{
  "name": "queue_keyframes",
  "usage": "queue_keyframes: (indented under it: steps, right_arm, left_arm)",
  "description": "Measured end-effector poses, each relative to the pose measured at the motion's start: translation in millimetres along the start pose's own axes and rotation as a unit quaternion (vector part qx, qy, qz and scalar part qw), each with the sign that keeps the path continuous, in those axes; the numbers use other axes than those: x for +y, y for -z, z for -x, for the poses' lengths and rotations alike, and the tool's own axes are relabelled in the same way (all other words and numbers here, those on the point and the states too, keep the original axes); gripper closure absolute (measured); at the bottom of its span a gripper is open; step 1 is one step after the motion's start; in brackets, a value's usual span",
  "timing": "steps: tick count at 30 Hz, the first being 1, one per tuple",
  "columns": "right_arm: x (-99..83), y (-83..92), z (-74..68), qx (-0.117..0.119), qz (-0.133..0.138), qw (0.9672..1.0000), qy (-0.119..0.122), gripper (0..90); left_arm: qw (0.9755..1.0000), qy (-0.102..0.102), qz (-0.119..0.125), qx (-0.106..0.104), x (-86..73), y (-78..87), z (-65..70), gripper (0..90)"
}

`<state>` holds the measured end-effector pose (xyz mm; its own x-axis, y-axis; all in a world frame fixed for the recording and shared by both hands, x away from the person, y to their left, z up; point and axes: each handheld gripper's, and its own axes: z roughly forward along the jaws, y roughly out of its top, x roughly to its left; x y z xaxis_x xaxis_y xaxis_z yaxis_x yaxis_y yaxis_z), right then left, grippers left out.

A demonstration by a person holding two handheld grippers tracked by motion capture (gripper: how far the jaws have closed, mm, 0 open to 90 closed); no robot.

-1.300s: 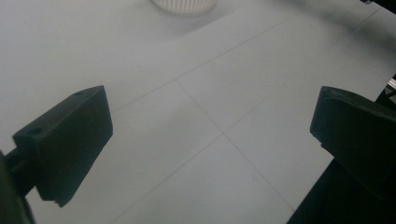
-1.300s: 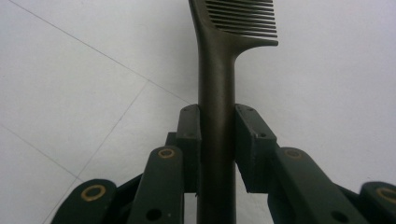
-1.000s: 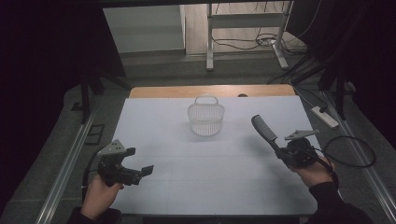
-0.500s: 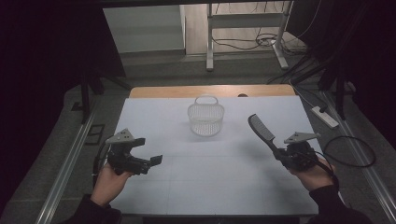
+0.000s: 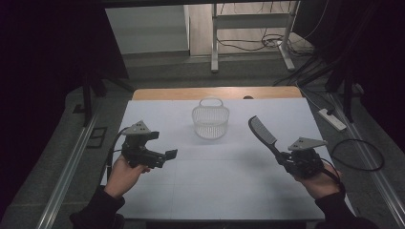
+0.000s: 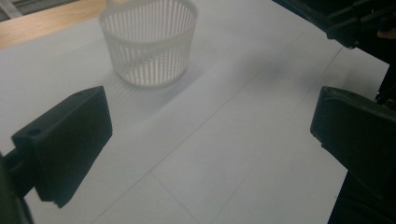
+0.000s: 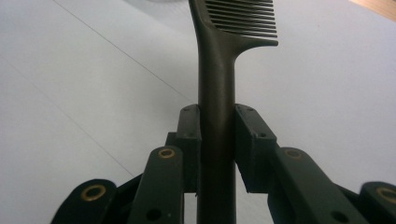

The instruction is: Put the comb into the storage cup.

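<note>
Black comb (image 5: 262, 131) handle clamped in right gripper (image 5: 286, 158), left gripper (image 5: 167, 156) wide open, empty.

The left gripper (image 5: 165, 156) is held in the left hand (image 5: 125, 172) at the near left, above the counter, pointed toward the middle with its fingers (image 6: 70, 140) spread wide and nothing between them. The right gripper (image 7: 217, 135) is held in the right hand (image 5: 319, 177) at the near right, angled up and inward, its fingers (image 7: 189, 140) clamped on a comb handle.
</note>
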<state>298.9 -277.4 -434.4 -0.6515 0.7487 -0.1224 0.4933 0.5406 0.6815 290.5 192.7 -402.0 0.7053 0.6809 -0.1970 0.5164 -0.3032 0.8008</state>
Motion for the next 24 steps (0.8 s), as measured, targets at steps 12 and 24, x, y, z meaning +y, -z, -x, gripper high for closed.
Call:
queue_keyframes:
  steps: [12, 24]
  right_arm:
    - [4.1, 2.8, -15.6, 0.008, 0.019, 0.9995, 0.022, 72.3]
    - [10.6, 2.2, -36.4, 0.022, 0.043, 0.9975, 0.053, 72.3]
  left_arm:
    - [0.9996, -0.011, 0.006, -0.027, 21.2, -19.5, 6.0, 0.0]
    - [0.9982, 0.007, 0.012, -0.058, 19.8, -33.6, 9.7, 0.0]
